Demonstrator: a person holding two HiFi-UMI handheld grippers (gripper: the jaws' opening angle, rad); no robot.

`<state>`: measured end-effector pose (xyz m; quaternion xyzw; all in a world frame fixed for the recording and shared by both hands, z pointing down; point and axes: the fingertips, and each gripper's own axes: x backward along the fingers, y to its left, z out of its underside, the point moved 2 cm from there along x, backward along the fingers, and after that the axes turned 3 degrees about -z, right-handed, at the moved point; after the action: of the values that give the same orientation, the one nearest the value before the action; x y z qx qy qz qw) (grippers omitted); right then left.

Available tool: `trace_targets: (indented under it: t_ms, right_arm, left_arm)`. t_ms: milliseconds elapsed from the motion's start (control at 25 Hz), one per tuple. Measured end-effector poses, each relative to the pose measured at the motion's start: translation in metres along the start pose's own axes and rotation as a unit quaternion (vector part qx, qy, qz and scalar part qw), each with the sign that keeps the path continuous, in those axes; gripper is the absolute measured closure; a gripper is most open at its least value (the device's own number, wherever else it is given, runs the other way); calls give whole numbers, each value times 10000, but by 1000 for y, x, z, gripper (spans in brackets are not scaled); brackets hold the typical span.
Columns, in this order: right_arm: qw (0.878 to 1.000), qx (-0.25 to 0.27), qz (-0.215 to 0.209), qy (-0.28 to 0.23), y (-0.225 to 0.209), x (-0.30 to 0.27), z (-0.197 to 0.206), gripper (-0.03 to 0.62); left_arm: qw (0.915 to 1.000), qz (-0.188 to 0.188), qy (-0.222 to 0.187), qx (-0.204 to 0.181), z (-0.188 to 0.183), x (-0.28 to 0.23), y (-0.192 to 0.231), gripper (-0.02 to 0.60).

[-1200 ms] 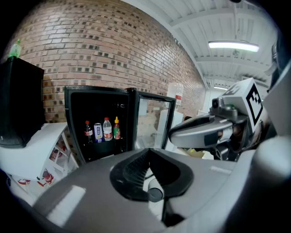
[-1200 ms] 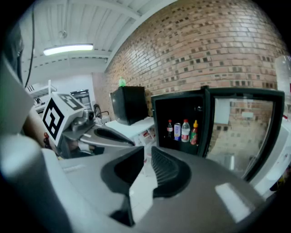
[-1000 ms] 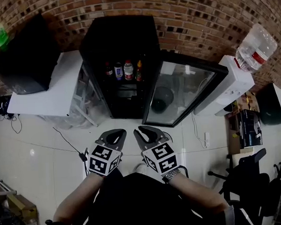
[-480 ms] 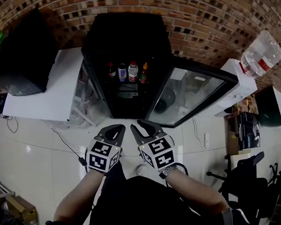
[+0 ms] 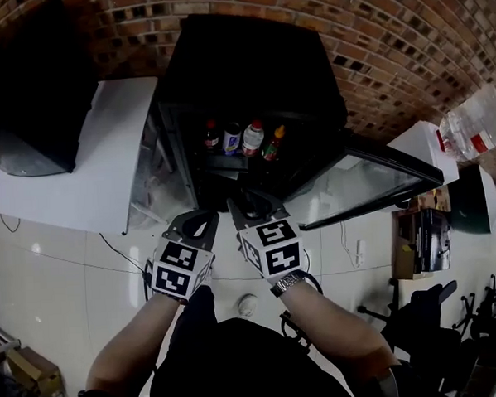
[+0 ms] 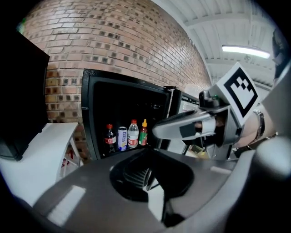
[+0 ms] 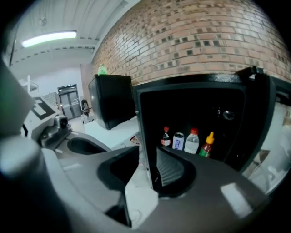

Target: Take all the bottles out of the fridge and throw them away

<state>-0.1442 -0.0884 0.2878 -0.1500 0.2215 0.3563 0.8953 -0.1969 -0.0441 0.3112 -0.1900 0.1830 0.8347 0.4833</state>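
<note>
Four containers stand upright in a row on the fridge (image 5: 249, 61) shelf, left to right: cola (image 5: 212, 136), can (image 5: 232, 139), water (image 5: 252, 138), sauce (image 5: 273, 144). None has been touched. The door (image 5: 371, 175) is swung wide to the right.

Change over the last second: the fridge fills more of the head view. Both tools, earlier well short of it over the floor, are now just before its open front.

- The right tool (image 5: 252, 206) has just been opening its jaws. They now stand moderately apart with nothing between them. Its own view looks through the gap at the fridge's left frame edge, with the row just to the right.
- The left tool (image 5: 201, 219) has its jaw tips together and is empty. It sits just beside the right one.

Reading: still the approach, with no bottle out yet. The right tool is probably being readied for the first pick. Its gap looks narrow for the water and likely needs to widen. The can is not a bottle and may stay. No bin is identifiable in these views.
</note>
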Motion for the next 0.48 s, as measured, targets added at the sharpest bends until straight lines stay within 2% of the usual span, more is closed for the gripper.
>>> trace_targets:
  t_ms: [240,480]
  right_arm:
    - [9996,3,255,116,-27,-76,-24,458]
    - [9985,90,487,240,-54,-142,-36,427]
  left_arm:
    - [9997,-160,113,-111,-8,-30,56,580]
    - [9994,-113,294,-170,-11,-49,86,580]
